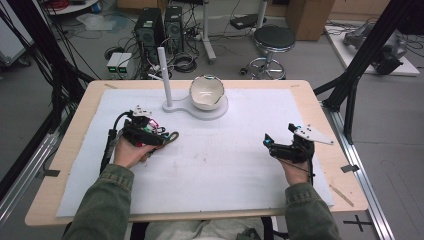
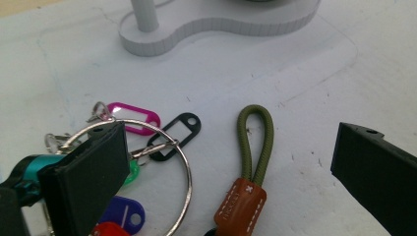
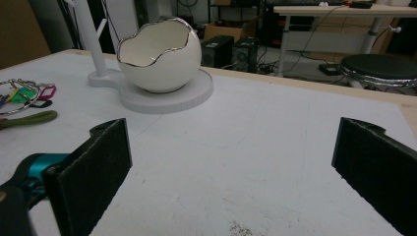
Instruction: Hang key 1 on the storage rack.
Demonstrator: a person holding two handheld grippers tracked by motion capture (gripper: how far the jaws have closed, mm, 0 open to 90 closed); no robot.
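A metal key ring (image 2: 188,178) carrying pink (image 2: 135,116), black, green, purple and red tags lies on the white mat. Beside it lies an olive cord loop (image 2: 254,109) with a brown leather tab (image 2: 240,204). My left gripper (image 2: 231,147) hovers just over them, open; its left jaw overlaps the ring and the cord lies between the jaws. In the high view the left gripper (image 1: 162,135) is left of centre, over the keys (image 1: 170,136). My right gripper (image 1: 270,145) rests on the right side of the mat. Seen in its own view, the right gripper (image 3: 235,147) is open and holds nothing.
At the back centre of the mat, a white stand (image 1: 220,113) holds an egg-shaped bowl (image 1: 206,92) and an upright post (image 1: 164,75) with a side peg. Bare mat (image 1: 220,165) lies between the grippers. A stool (image 1: 274,39) and computer towers (image 1: 150,25) stand beyond the table.
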